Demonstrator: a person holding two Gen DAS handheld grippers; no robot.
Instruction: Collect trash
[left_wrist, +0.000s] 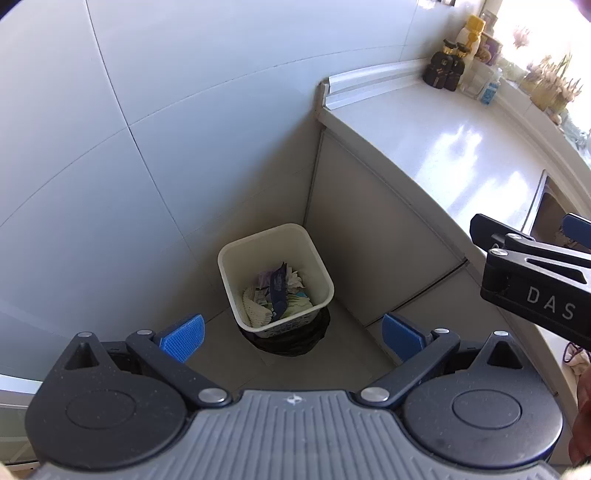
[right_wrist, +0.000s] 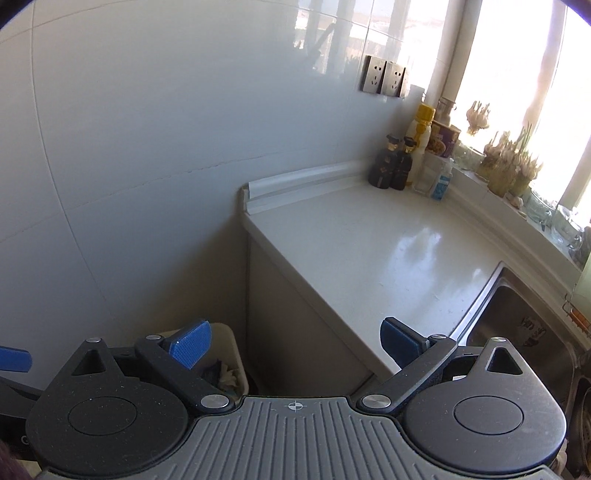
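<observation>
A cream square trash bin (left_wrist: 236, 258) stands on the floor in the corner between the tiled wall and the counter's side. It holds crumpled wrappers and paper (left_wrist: 275, 297). My left gripper (left_wrist: 291, 338) is open and empty, high above the bin and on its near side. My right gripper (right_wrist: 295, 347) is open and empty, above the counter's near left corner. It also shows at the right edge of the left wrist view (left_wrist: 532, 251). The bin's rim (right_wrist: 236, 347) shows behind its left finger (right_wrist: 190, 343).
A white countertop (right_wrist: 369, 254) runs to the right, with dark bottles (right_wrist: 393, 164), a yellow-capped bottle (right_wrist: 421, 127) and jars at its far end by the window. A steel sink (right_wrist: 517, 317) is set in at the right. A tiled wall (left_wrist: 147, 110) stands to the left.
</observation>
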